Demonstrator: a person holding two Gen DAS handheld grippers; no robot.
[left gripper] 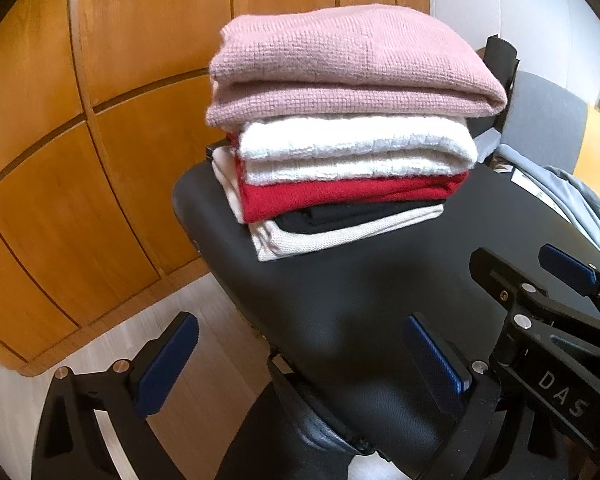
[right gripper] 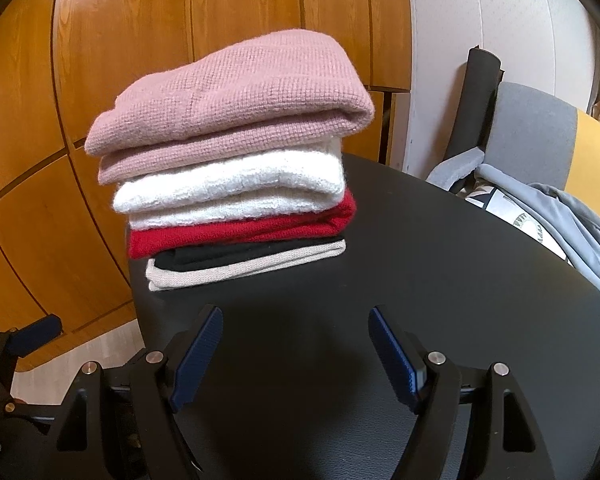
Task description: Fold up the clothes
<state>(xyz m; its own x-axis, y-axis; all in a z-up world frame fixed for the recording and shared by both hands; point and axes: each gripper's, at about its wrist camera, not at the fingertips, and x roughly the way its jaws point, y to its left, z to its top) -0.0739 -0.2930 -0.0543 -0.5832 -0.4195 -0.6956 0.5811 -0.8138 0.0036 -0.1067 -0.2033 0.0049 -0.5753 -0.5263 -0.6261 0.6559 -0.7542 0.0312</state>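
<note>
— Where do we find the clothes?

— Folded in one stack [right gripper: 232, 160] at the far left of the black bench [right gripper: 440, 280]: pink sweater [left gripper: 348, 64] on top, then white [left gripper: 352, 148], red [left gripper: 340, 196], black, beige.

— And our tools?

— We hold both wide apart and empty — left tool [left gripper: 300, 364] and right tool [right gripper: 296, 352] hover near the bench's close edge, clear of the stack.

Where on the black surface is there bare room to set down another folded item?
The black surface is bare between the stack's beige bottom piece and both open grippers, left gripper and right gripper, and rightward to the grey garment. The far left corner is crowded by the stack, pink sweater on top.
</note>
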